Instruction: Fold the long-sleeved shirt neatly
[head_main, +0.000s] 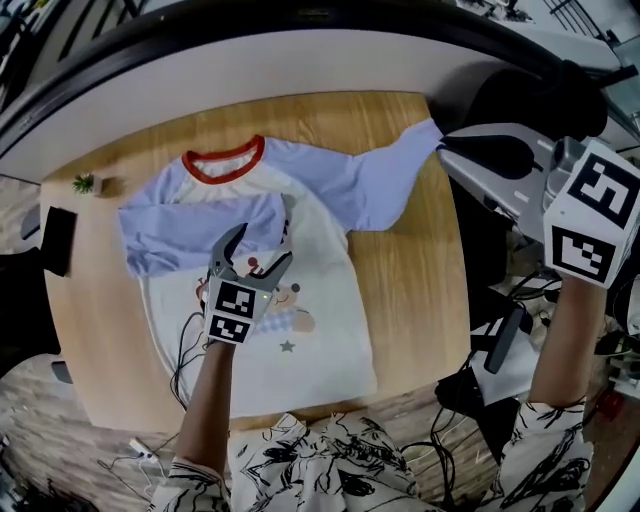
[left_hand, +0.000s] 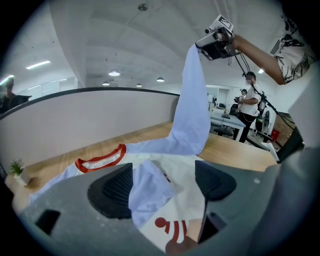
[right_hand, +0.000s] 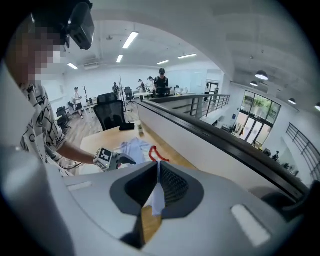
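Pinching sleeve (head_main: 385, 180) tight in your right hand-held gripper (head_main: 447, 146): lay it flat across shirt (head_main: 310, 300); left hand-held gripper (head_main: 263, 243) wide, empty.

shirt print (head_main: 298, 320) partly behind left tool (head_main: 265, 243)

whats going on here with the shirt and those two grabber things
A person is folding a long-sleeved shirt laid flat on a wooden table, with a handheld gripper in each hand. The folded sleeve already lies across the chest. The right gripper is shut on the end of the other sleeve and holds it raised above the table. The left gripper hovers open over the chest, gripping nothing.
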